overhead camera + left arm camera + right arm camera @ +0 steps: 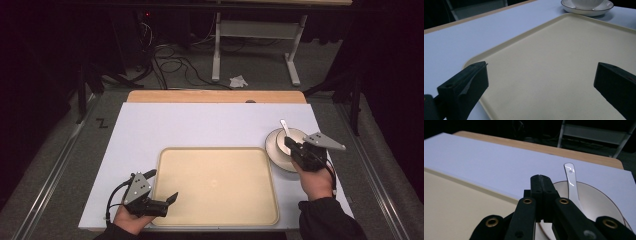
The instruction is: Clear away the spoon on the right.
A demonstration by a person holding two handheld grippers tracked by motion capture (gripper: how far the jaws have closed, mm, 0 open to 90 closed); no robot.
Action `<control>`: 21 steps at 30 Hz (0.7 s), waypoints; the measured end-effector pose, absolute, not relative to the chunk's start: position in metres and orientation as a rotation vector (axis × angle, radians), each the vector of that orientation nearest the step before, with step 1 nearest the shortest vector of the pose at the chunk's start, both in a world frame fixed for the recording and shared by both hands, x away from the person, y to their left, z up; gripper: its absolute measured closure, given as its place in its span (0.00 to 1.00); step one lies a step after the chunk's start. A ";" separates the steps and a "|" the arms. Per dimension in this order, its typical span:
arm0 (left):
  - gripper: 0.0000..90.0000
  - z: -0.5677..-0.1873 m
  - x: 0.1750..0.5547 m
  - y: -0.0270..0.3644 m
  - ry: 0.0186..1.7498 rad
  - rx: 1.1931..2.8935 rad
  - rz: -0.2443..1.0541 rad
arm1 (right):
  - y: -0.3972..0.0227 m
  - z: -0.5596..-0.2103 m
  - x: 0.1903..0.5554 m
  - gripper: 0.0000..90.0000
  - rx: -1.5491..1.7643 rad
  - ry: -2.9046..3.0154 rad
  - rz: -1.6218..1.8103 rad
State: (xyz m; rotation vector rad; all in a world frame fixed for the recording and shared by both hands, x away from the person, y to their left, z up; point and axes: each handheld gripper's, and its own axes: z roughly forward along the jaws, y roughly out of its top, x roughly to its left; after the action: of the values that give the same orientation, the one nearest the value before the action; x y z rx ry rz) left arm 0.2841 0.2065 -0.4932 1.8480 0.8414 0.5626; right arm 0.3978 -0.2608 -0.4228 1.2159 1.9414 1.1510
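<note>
With the right tongs (289, 143) pressed shut, seemingly empty, and the left tongs (162, 186) wide open, the spoon (284, 128) at two o'clock should be gripped mid-handle.

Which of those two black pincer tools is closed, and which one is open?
The right gripper, over the white bowl with the spoon, is closed, its jaws pressed together. The left gripper, by the beige tray, has its jaws wide apart.

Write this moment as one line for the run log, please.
left tool: open, over tray | right tool: shut, empty, above bowl | spoon: in bowl
</note>
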 end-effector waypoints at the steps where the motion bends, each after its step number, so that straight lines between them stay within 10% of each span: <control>1: 0.00 -0.493 0.284 0.206 0.839 1.849 0.564 | -0.261 -0.424 0.412 1.00 1.240 1.950 1.105; 21: 0.01 -0.490 0.282 0.208 0.789 1.794 0.577 | -0.277 -0.423 0.495 1.00 1.408 1.942 0.945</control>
State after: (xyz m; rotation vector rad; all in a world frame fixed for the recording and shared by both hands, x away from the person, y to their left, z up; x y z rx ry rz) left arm 0.2820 0.2079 -0.4898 1.7937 0.7894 0.5773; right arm 0.4954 -0.2774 -0.4229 1.4084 1.9424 0.9445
